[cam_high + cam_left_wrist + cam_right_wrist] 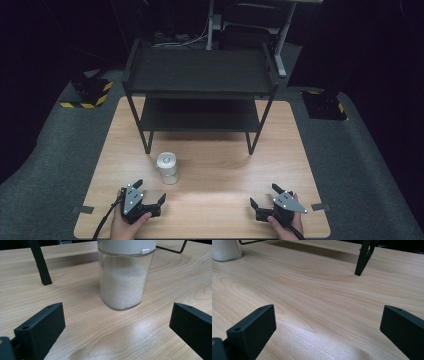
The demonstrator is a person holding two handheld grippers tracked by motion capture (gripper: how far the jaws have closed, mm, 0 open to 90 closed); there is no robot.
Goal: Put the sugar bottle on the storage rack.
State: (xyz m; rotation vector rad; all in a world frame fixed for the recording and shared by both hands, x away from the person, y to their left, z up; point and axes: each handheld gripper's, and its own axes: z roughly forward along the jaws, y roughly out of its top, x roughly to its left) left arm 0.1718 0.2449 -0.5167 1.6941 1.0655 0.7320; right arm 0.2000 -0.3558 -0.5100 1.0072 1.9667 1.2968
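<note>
A clear jar (167, 169) with a white lid stands upright on the wooden table (210, 150), in front of the rack's left front leg. White grains fill most of the jar (122, 282). My left gripper (149, 192) is open near the front left edge, just short of the jar, jaws wide apart with nothing between them. Over at the front right, my right gripper (265, 196) is open too, with bare table between its jaws. The jar's base (225, 251) shows at the far upper left of the right gripper view.
A black two-shelf metal rack (200, 75) stands at the back of the table; its legs (40, 263) (363, 258) rest on the wood. Grey carpet (370, 165) surrounds the table, with yellow-black striped blocks (90, 92) behind it.
</note>
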